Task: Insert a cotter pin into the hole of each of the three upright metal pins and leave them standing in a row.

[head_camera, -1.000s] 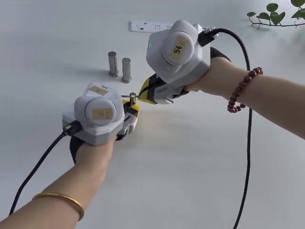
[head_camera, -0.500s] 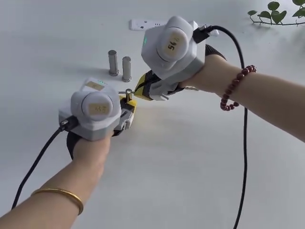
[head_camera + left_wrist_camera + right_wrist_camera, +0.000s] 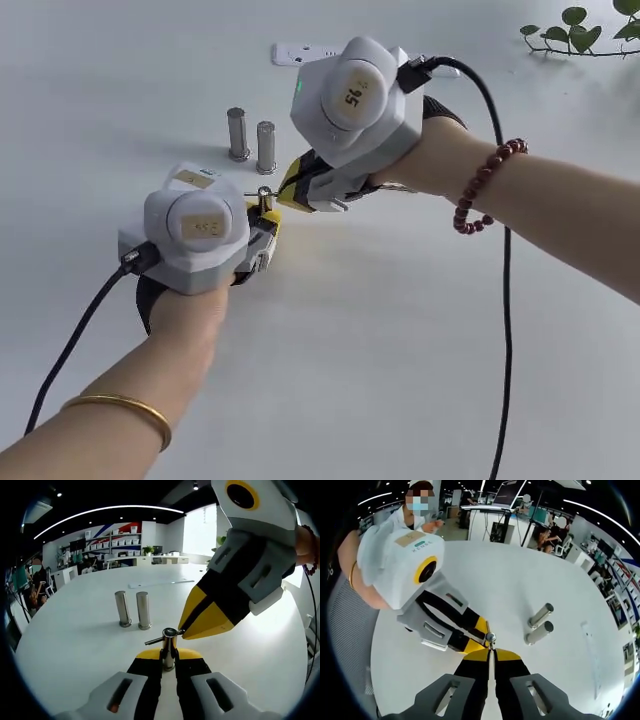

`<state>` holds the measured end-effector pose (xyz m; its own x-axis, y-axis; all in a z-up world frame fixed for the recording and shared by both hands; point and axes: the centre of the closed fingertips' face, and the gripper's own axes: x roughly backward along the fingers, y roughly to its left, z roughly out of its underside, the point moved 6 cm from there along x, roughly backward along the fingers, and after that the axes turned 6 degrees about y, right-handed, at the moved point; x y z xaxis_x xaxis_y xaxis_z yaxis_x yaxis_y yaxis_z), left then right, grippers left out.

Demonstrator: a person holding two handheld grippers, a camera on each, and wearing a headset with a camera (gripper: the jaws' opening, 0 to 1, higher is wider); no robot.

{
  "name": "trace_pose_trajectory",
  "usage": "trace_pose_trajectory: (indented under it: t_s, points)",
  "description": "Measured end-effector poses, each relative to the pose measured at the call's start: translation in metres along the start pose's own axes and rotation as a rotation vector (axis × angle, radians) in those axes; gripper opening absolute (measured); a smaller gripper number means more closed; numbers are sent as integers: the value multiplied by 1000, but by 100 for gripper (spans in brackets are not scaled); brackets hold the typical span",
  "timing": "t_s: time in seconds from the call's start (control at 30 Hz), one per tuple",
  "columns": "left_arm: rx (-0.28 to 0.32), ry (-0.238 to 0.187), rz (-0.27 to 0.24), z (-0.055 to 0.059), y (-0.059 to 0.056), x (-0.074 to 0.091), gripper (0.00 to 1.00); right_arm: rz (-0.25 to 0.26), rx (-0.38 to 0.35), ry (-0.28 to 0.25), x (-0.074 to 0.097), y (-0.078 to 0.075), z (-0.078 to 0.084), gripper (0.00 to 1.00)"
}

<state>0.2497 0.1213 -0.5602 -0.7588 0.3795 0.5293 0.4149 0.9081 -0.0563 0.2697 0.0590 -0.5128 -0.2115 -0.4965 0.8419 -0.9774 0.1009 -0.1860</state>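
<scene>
The white table [image 3: 400,350] bears everything. Above its left half, the right gripper [image 3: 288,192] reaches in from the right and points down and left. Its yellow jaws are closed together at the tip. The left gripper [image 3: 266,218] comes up from below with its jaws pointing toward the other gripper's tip, so the two nearly meet nose to nose. At the far edge of the table lies a power strip [image 3: 300,52], and a plant [image 3: 585,30] sprawls in the far right corner.

Beyond the grippers, two free pins stand upright on the table just beside each other with a narrow gap between them: the back pin [image 3: 237,134] and the front pin [image 3: 265,147].

The left gripper's jaws are clamped on the held pin [image 3: 169,647]. It stands upright between them, with its head clear above the yellow tips.

The cotter [image 3: 154,641] runs crosswise through that head. One end pokes out to the left in the left gripper view, and the other is pinched at the very tip of the right gripper's jaws.
</scene>
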Motion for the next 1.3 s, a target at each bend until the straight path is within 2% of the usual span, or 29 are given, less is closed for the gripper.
trace_pose_trajectory:
  t_s: [0.6, 0.73, 1.13, 1.3]
  points:
    - [18, 31, 17, 4, 0, -2, 9, 1, 1, -10, 2, 2, -1, 0]
    - [22, 41, 13, 6, 0, -2, 18, -7, -28, -17, 2, 3, 0, 0]
    - [24, 55, 9, 6, 2, 2, 28, -2, -44, -20, 6, 5, 3, 5]
    - [14, 61, 8, 6, 4, 11, 34, -12, -86, -41, 13, 6, 1, 9]
